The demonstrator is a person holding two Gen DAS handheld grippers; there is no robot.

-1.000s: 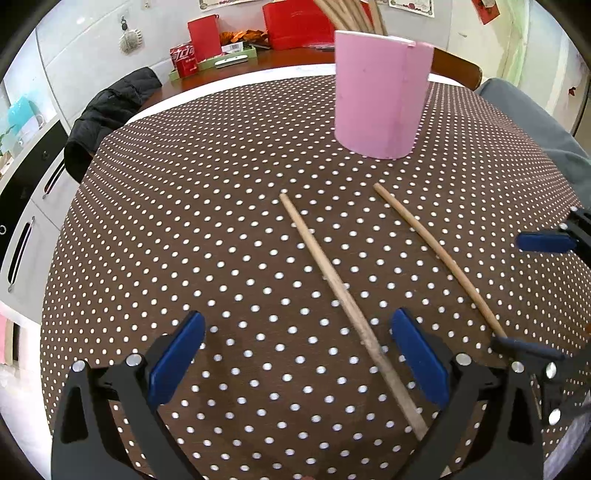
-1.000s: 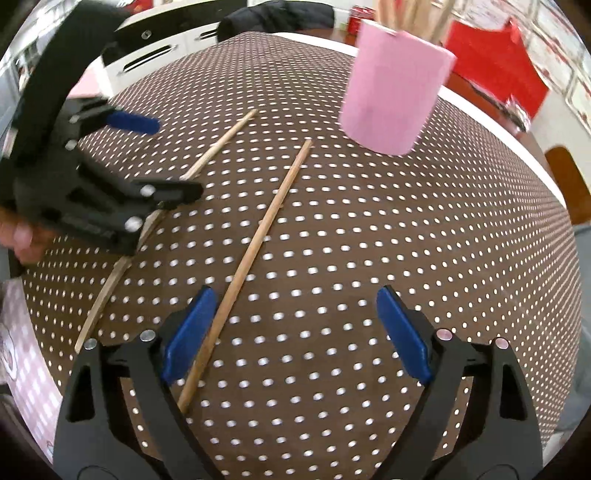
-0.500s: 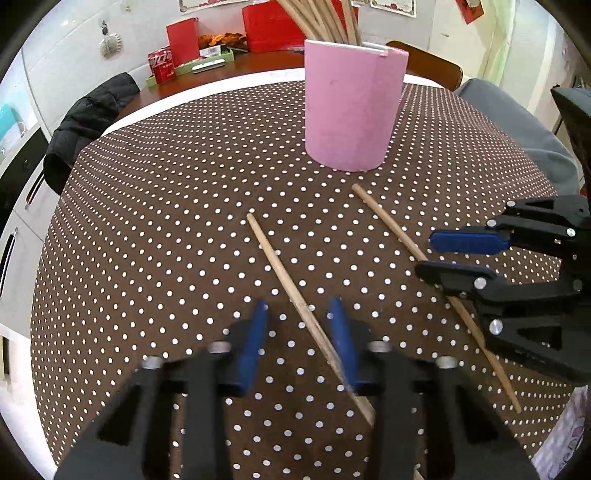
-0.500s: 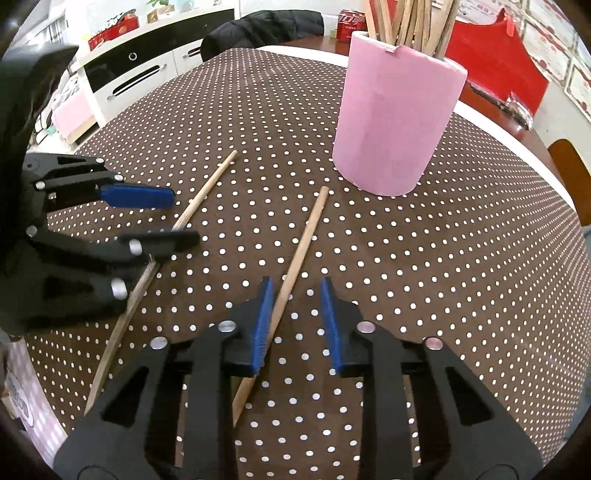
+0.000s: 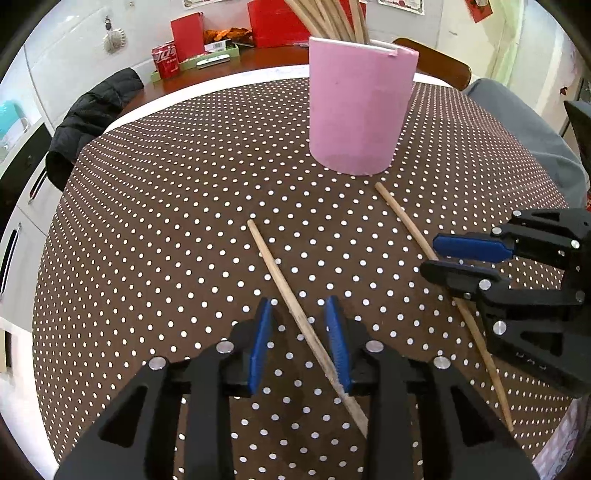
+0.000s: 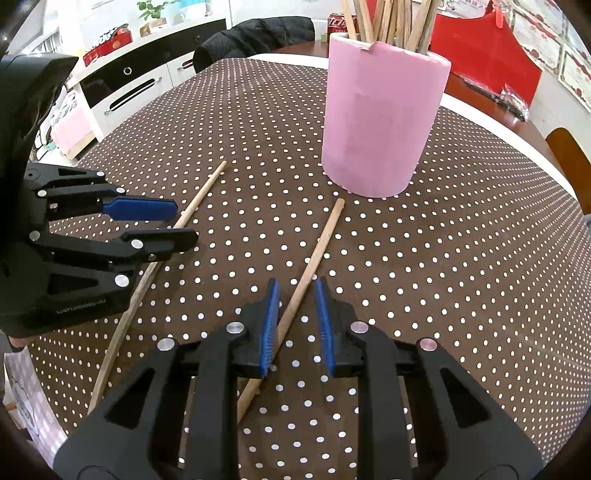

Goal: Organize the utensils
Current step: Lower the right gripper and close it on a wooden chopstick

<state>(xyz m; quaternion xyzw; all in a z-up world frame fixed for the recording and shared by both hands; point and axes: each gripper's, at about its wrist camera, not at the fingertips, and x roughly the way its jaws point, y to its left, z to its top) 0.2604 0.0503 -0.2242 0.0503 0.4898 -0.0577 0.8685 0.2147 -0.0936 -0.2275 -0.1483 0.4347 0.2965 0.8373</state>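
**Two loose chopsticks, a gripper straddling each**

At the left edge of the left wrist view a black jacket [image 5: 92, 114] is slumped over the far rim of the dotted brown tablecloth [image 5: 166, 221], with a red can [image 5: 165, 59] on the wooden surface behind it. Low in the centre, the left gripper [image 5: 299, 314] has its jaws opening. One chopstick [image 5: 274, 266] lies on the cloth between the blue pads, close to the right-hand pad with a clear gap to the left-hand one, so it is not gripped. Above and right of centre stands the pink holder [image 5: 358, 110], full of sticks. Below it the second chopstick [image 5: 402, 221] slants down to the right, and the right gripper [image 5: 432, 256] comes in from the right edge across its middle. Grey fabric [image 5: 517, 129] fills the upper right.

The right wrist view adds a white cabinet with a dark drawer [image 6: 129, 85] at upper left. It also shows the left gripper [image 6: 181, 221] from the side, covering part of its chopstick [image 6: 199, 195]. Low in the centre, the right gripper [image 6: 295, 291] is narrowed around its chopstick [image 6: 318, 251] but not clamped. The stick brushes the left pad at its lower end. Only here are the holder's [image 6: 380, 122] upright sticks [image 6: 391, 22] plainly seen, with a red bag [image 6: 480, 48] to the right.
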